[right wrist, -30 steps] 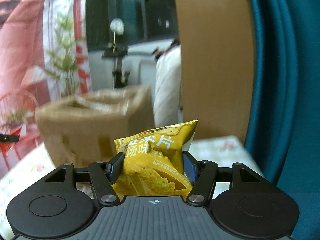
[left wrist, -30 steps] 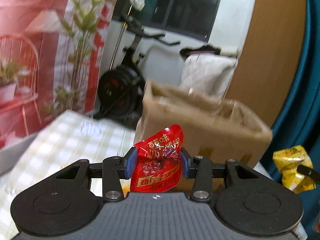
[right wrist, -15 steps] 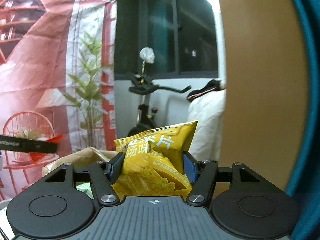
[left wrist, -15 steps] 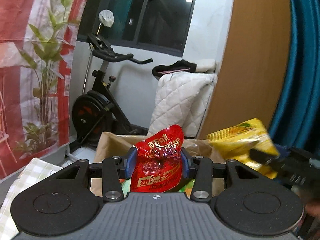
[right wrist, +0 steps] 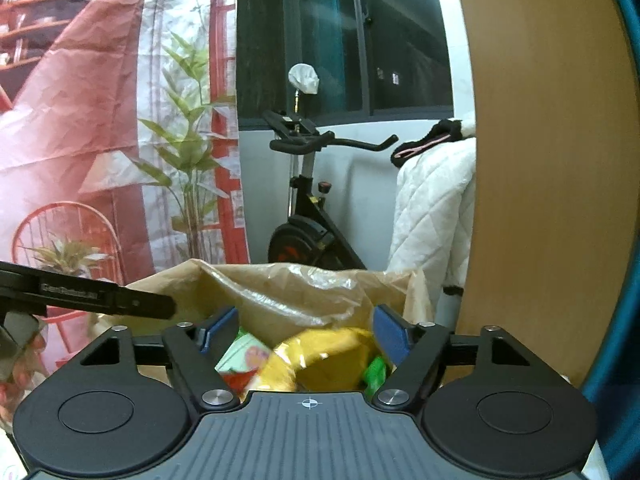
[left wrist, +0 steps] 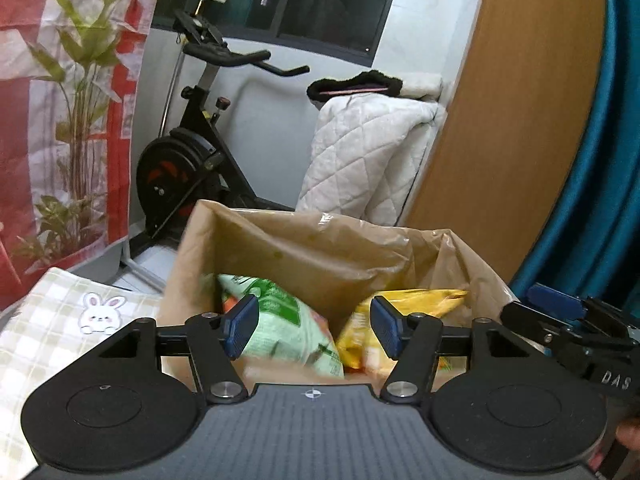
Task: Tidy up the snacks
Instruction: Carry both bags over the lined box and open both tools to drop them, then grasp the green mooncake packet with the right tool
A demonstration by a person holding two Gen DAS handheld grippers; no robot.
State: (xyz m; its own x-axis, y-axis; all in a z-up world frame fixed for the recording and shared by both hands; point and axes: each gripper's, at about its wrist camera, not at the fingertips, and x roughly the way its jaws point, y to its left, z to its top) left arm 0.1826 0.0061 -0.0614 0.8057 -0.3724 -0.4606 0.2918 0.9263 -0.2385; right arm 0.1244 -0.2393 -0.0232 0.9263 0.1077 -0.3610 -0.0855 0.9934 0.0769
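Observation:
A brown paper bag [left wrist: 304,248] stands open on the table and also shows in the right wrist view [right wrist: 280,292]. Inside it lie a green snack packet [left wrist: 280,320] and a yellow snack packet [left wrist: 404,308]. In the right wrist view the yellow packet [right wrist: 324,356] is blurred, just below the jaws. My left gripper [left wrist: 314,330] is open and empty over the bag's mouth. My right gripper [right wrist: 306,336] is open and empty over the bag too; it shows at the right edge of the left wrist view [left wrist: 568,328]. The red packet is not clearly visible.
A checked cloth with a rabbit print [left wrist: 80,320] covers the table left of the bag. Behind stand an exercise bike [left wrist: 192,152], a white quilt [left wrist: 368,160], a wooden panel [left wrist: 512,120], a teal curtain [left wrist: 600,200] and a red printed backdrop [right wrist: 80,140].
Both grippers opened over the bag. The red packet left my left gripper and the yellow packet left my right gripper, dropping into the bag.

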